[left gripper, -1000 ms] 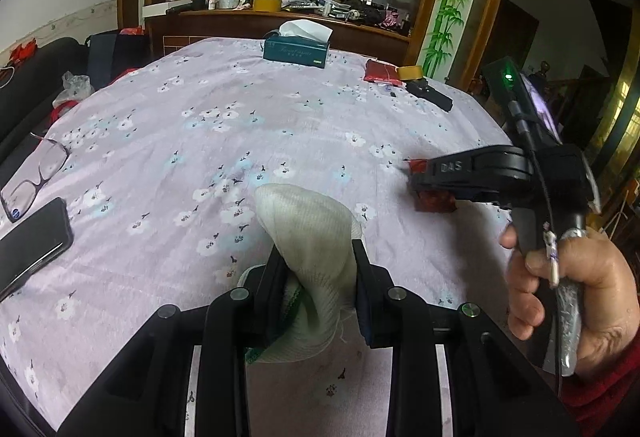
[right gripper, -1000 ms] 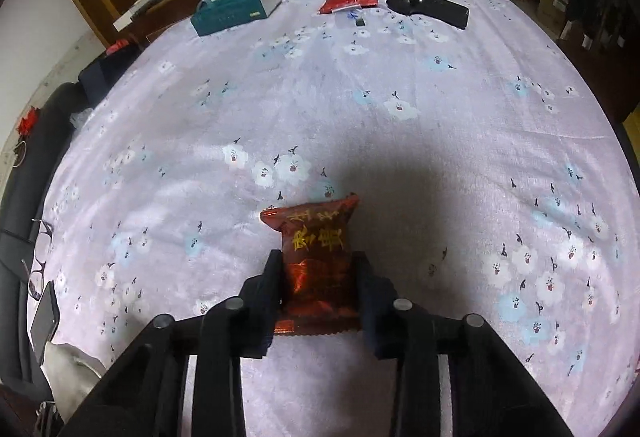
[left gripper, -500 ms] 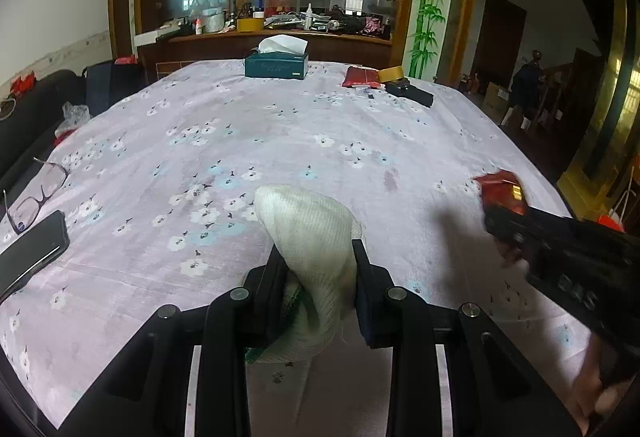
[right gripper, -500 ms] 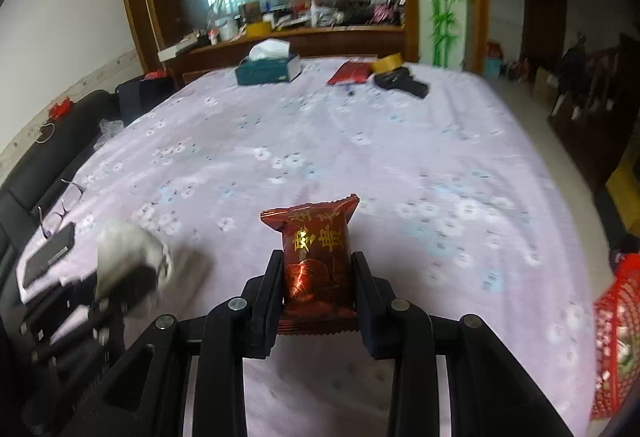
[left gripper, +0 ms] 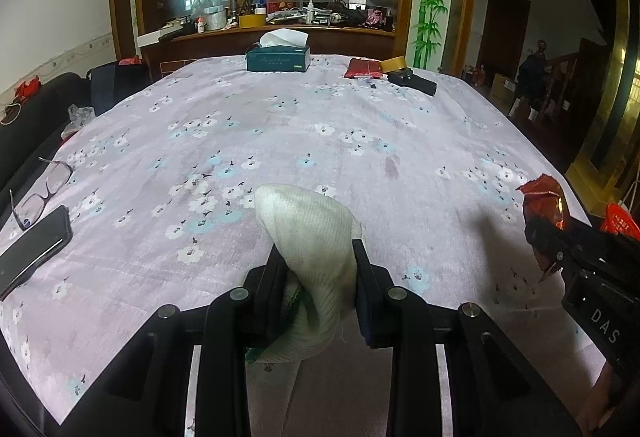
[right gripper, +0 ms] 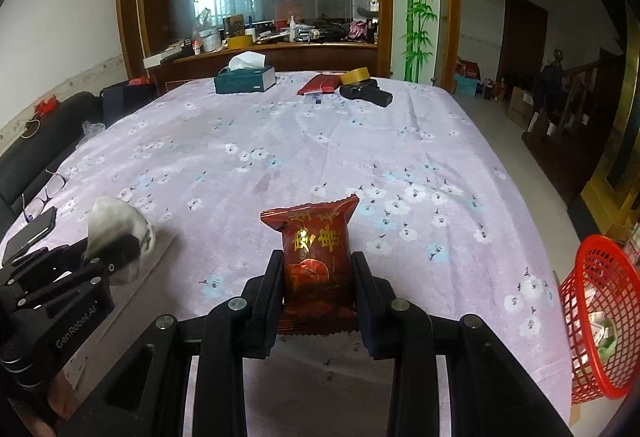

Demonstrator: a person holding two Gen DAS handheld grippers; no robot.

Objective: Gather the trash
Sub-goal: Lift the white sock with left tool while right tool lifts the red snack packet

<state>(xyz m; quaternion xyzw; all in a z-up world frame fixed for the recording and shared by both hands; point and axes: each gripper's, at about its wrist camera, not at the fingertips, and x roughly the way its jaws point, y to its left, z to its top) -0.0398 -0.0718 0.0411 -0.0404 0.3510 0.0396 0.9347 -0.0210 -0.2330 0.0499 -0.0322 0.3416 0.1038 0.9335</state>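
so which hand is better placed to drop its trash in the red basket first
Right. The right gripper already holds the red snack packet, and the red basket sits just off the table edge on its side. The left gripper, holding the white cloth, is farther from it.

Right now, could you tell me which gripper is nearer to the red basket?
Right. The right gripper is at the table edge beside the basket; the left gripper is further across the table.

Both wrist cameras hover close over the near edge of the lilac flowered tablecloth (left gripper: 320, 125), facing twelve o'clock toward the teal tissue box (right gripper: 244, 79) both views share.
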